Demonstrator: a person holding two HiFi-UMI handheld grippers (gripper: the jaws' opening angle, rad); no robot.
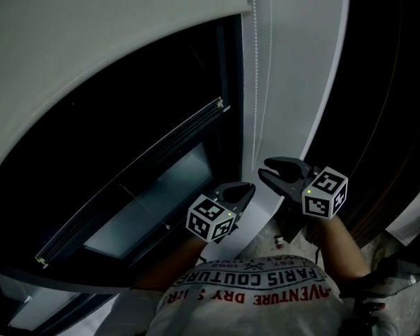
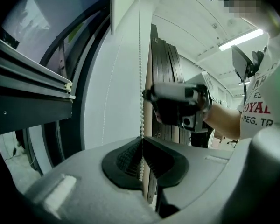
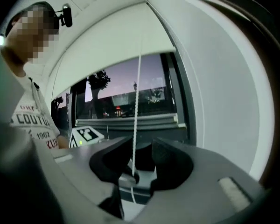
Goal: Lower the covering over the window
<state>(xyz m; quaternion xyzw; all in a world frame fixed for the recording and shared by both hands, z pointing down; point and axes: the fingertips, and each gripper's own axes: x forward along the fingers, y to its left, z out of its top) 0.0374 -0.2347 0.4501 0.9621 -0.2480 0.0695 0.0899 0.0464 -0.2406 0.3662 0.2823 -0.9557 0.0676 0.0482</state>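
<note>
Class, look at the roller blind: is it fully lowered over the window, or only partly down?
Only partly down. The roller blind ends high up, and bare window glass shows beneath its bottom edge.

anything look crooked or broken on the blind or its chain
Nothing stands out. The blind hangs partway down with an even bottom edge, and the bead chain runs straight and unbroken where it shows.

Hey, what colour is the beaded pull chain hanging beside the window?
White; the bead chain shows best in the left gripper view.
</note>
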